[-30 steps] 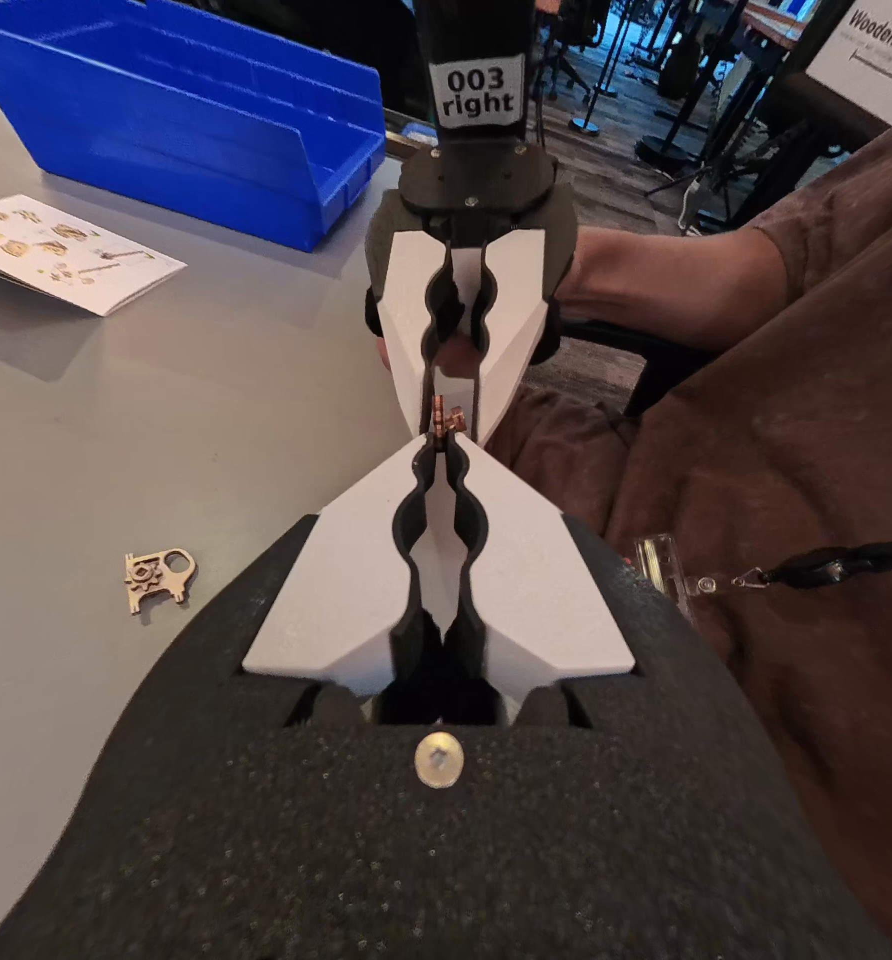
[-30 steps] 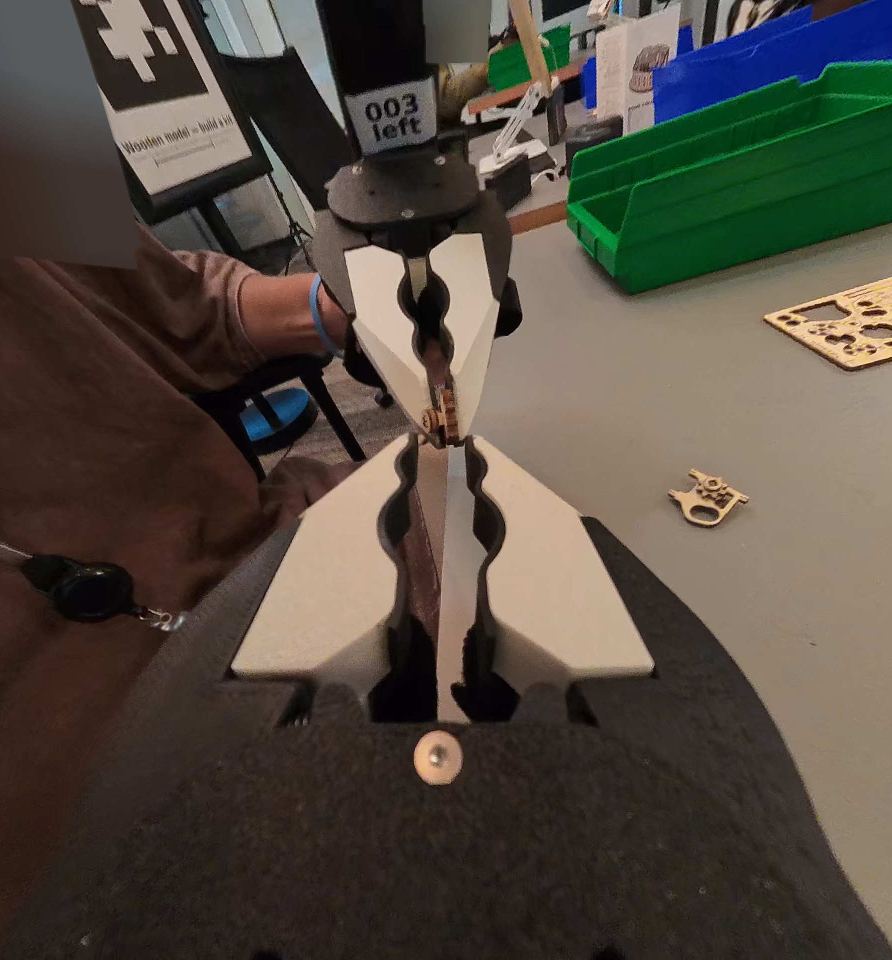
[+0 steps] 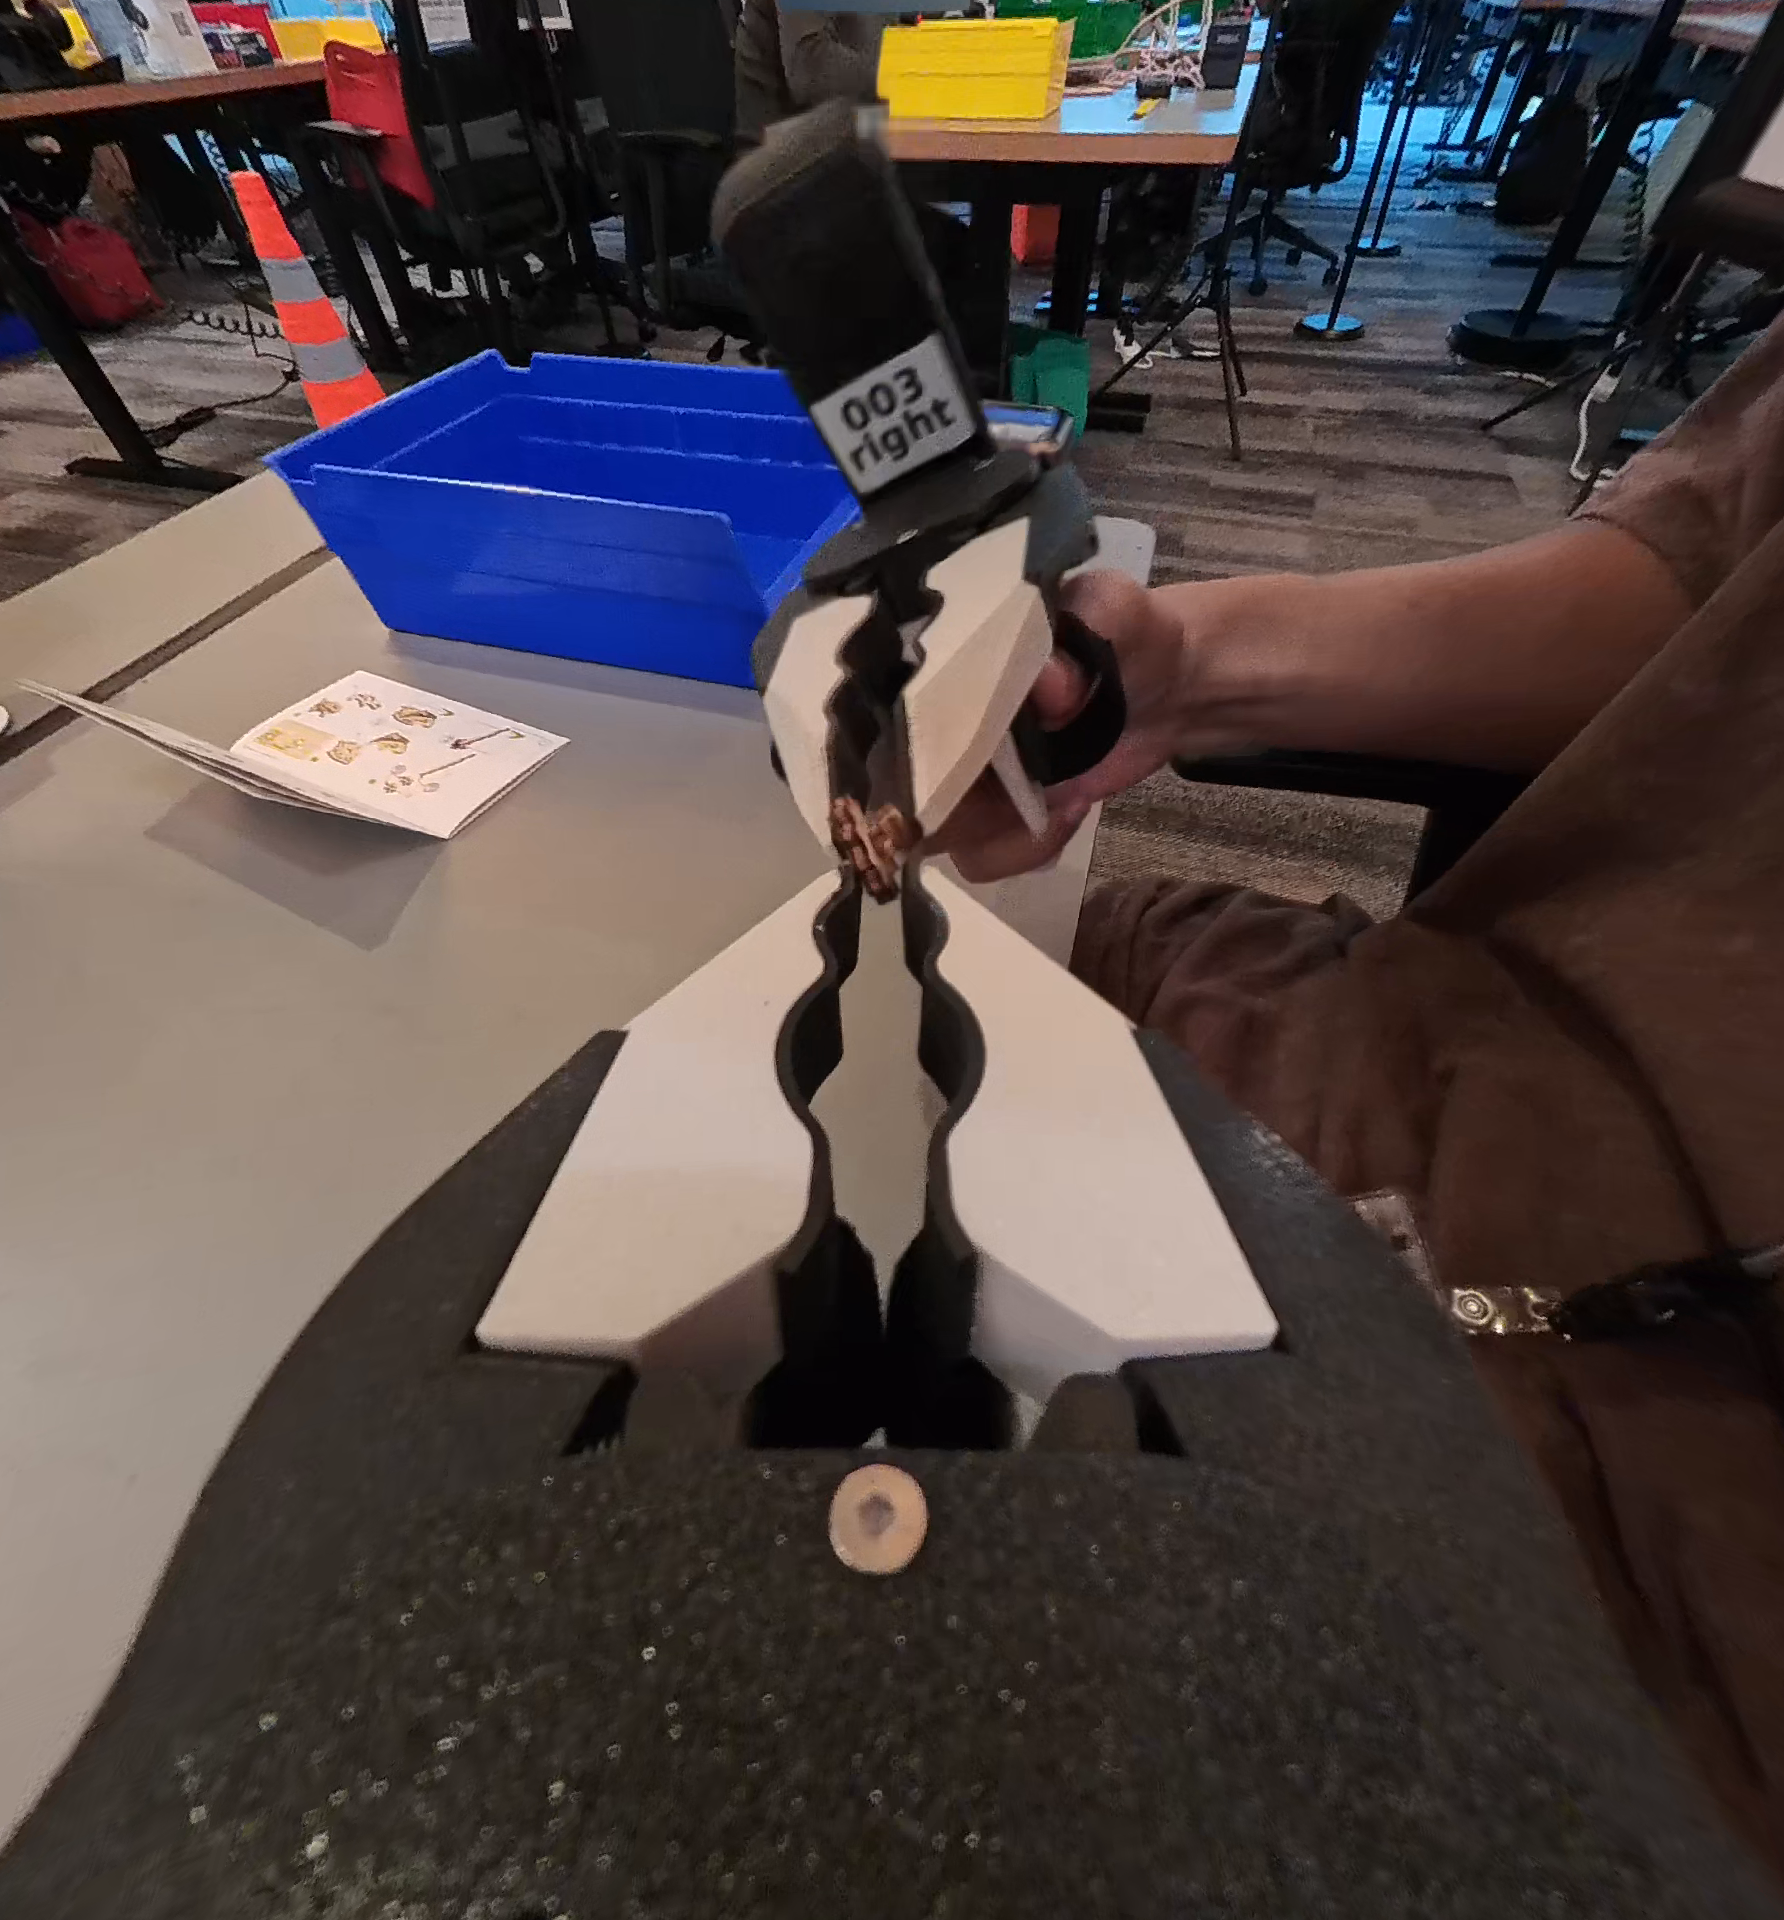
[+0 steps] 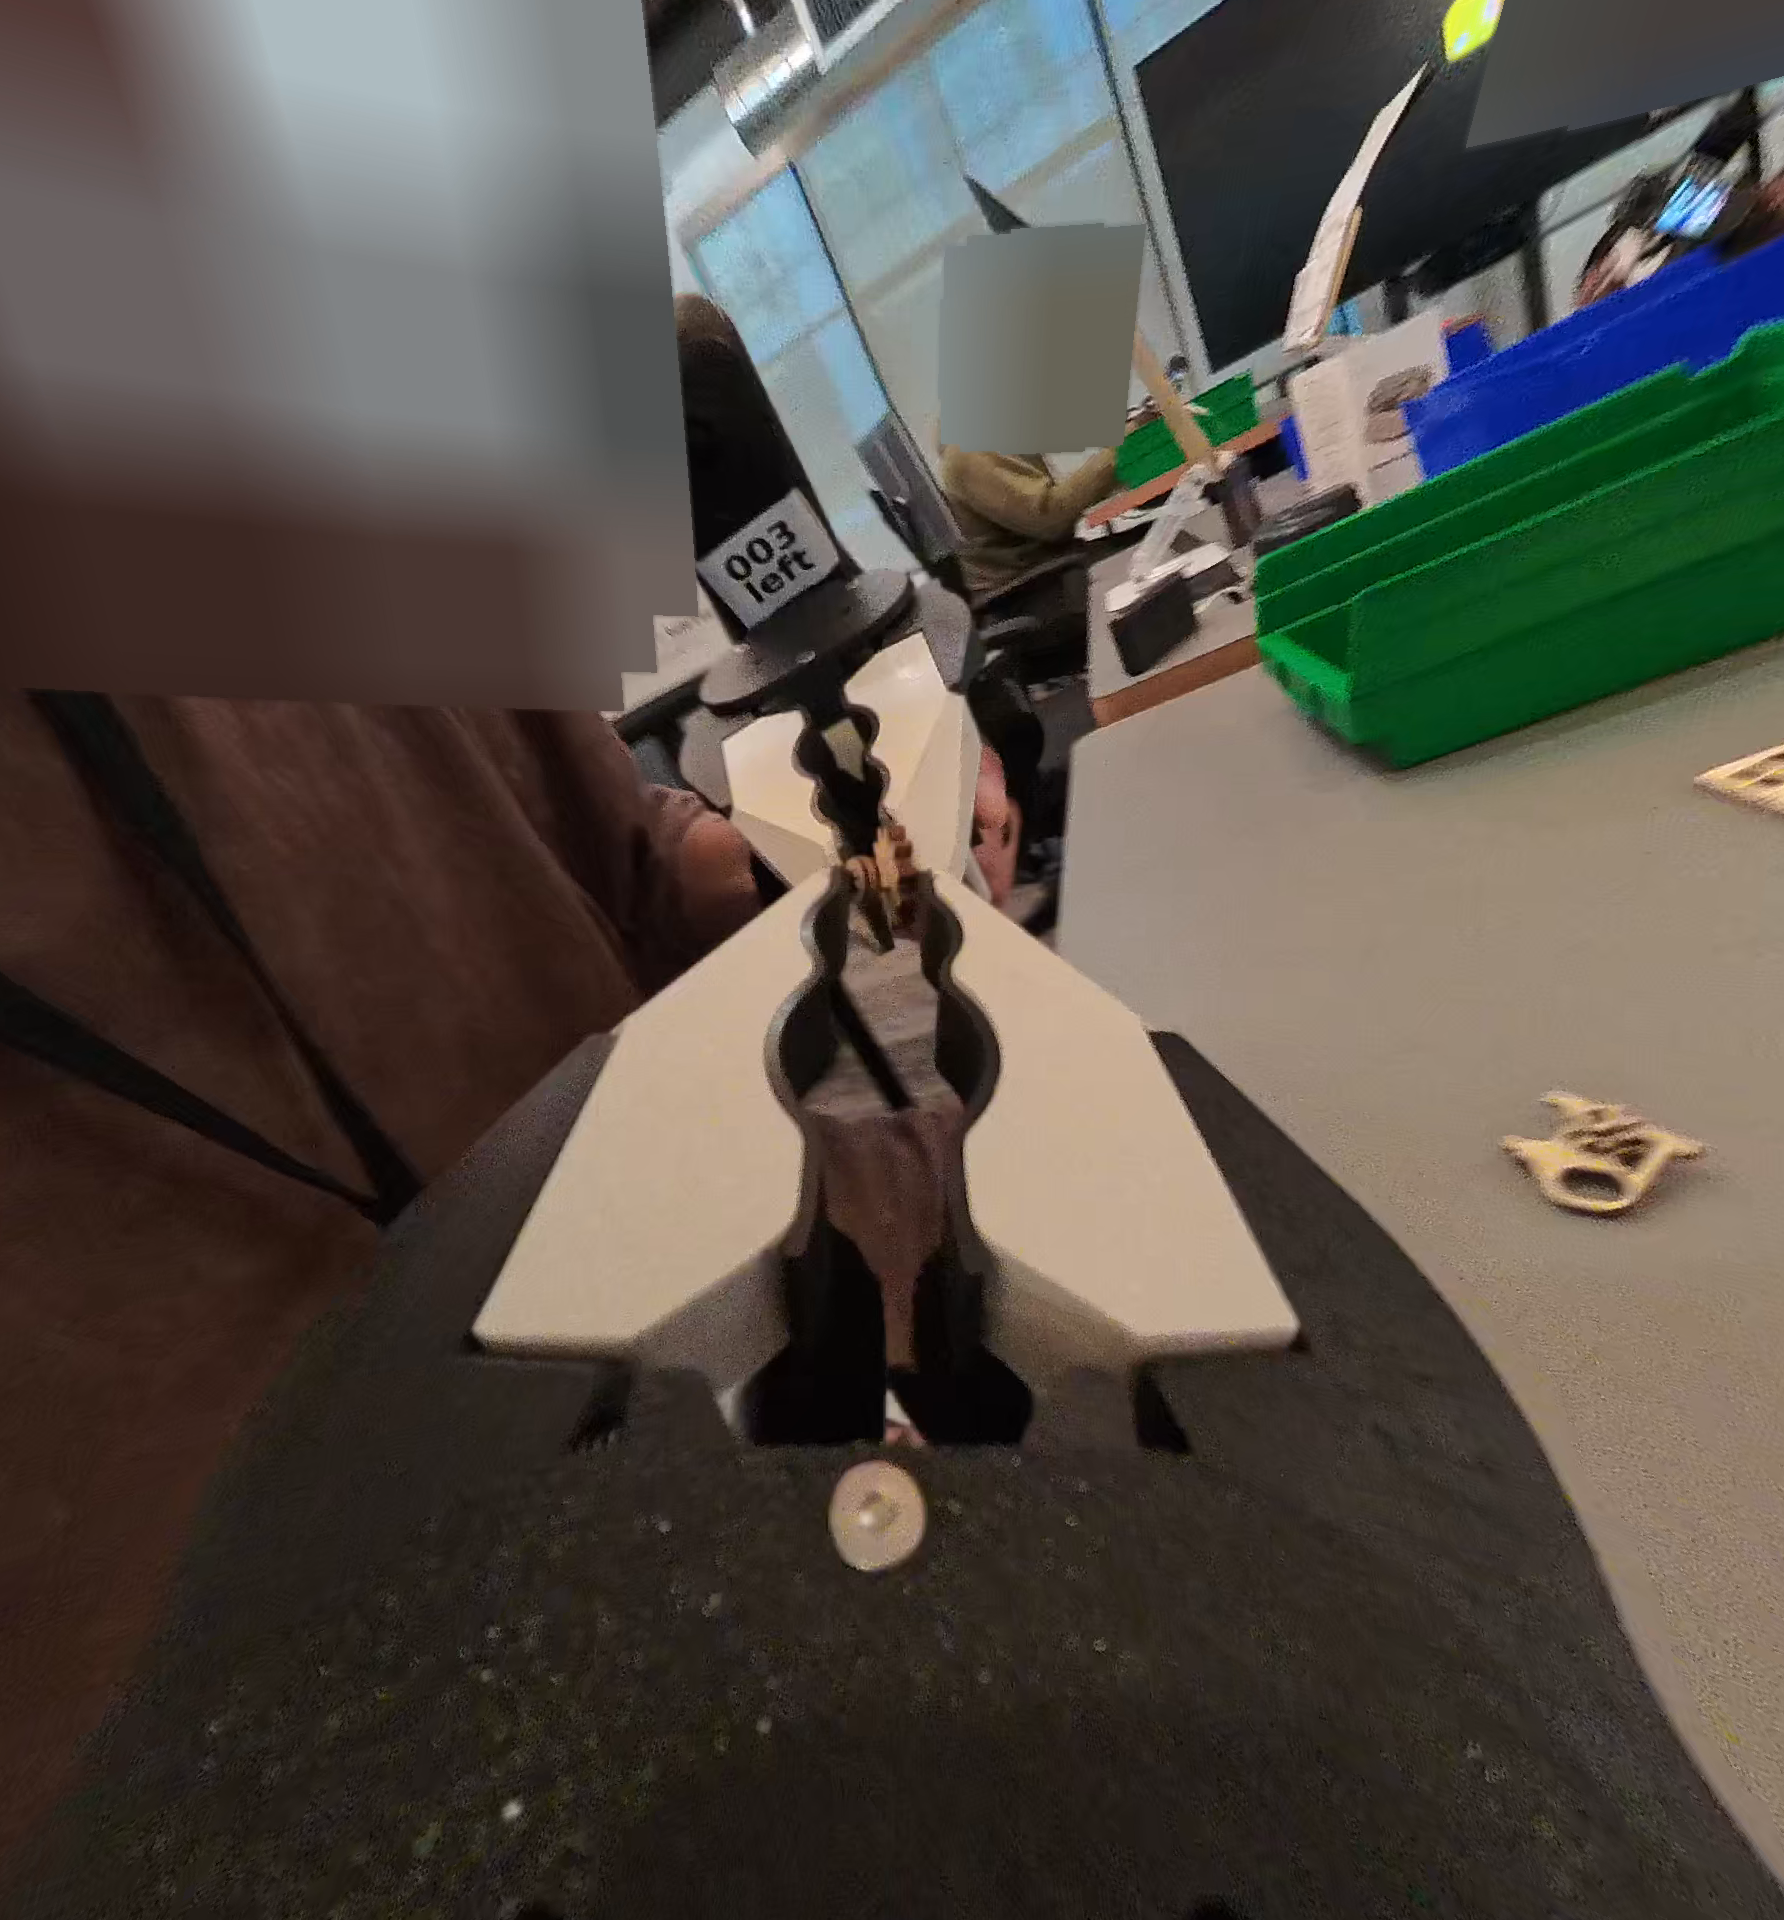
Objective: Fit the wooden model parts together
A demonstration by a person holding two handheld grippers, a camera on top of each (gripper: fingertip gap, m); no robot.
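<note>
Both claws meet tip to tip above the near table [image 3: 244, 1039] edge. Left claw [image 3: 872, 883], white wedge fingers with wavy black pads, narrow, pinching small toothed wooden parts [image 3: 872, 836]. Right claw [image 4: 883, 888] narrow on the same cluster; its long axis is unclear. Flat wooden cutout [image 4: 1594, 1153] lies right.

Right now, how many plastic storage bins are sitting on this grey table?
2: a blue bin at the table's far end in the left wrist view, and a green bin at the opposite end in the right wrist view. Others may lie out of frame.
</note>
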